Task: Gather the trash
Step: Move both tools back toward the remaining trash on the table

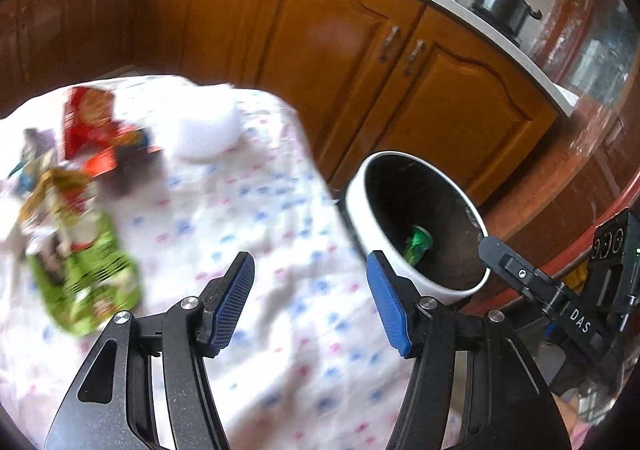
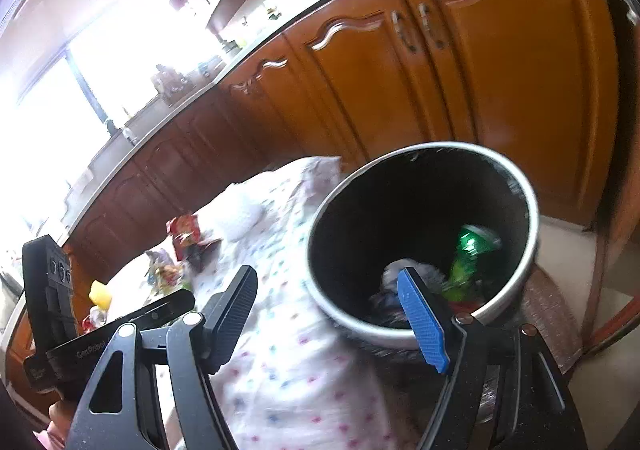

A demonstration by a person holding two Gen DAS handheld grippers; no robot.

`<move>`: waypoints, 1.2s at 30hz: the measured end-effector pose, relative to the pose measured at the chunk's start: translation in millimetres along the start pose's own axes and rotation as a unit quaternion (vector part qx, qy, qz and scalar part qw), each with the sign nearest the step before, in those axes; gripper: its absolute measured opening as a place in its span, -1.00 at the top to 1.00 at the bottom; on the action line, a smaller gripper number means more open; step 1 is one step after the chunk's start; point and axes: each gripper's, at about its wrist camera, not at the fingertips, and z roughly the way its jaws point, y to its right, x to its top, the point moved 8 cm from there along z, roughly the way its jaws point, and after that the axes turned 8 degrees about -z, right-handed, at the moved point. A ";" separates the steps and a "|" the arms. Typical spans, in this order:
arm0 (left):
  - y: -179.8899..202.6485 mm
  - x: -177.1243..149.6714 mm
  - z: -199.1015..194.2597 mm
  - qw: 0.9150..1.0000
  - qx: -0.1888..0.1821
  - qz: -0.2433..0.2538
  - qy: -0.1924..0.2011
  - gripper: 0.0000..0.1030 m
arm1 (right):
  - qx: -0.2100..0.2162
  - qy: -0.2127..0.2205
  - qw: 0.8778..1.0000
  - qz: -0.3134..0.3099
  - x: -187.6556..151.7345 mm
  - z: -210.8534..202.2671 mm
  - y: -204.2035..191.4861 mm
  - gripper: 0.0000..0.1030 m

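Observation:
My left gripper (image 1: 310, 256) is open over the dotted tablecloth (image 1: 280, 330), with nothing between its blue pads. A blurred green snack packet (image 1: 84, 270) lies to its left. Farther back are a red packet (image 1: 86, 122) and a white crumpled wad (image 1: 204, 126). The white-rimmed bin (image 1: 360, 206) stands beside the table on the right, with a green can (image 1: 418, 244) inside. My right gripper (image 2: 327, 271) is also open and empty, at the near rim of the bin (image 2: 532, 218). Inside the bin I see the green can (image 2: 472, 250) and a grey crumpled piece (image 2: 394, 274).
Wooden cabinet doors (image 1: 340, 50) run behind the table and the bin under a pale worktop with a steel pot (image 1: 500, 2). More wrappers and a yellow item (image 2: 100, 294) lie at the table's far end. The left gripper's black body (image 2: 52, 290) shows at the left.

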 end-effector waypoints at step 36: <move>-239.2 4.0 -78.9 0.973 0.078 -0.216 0.041 -0.14 | 0.136 -0.101 0.978 -0.120 -48.6 80.3 -173.3 -0.37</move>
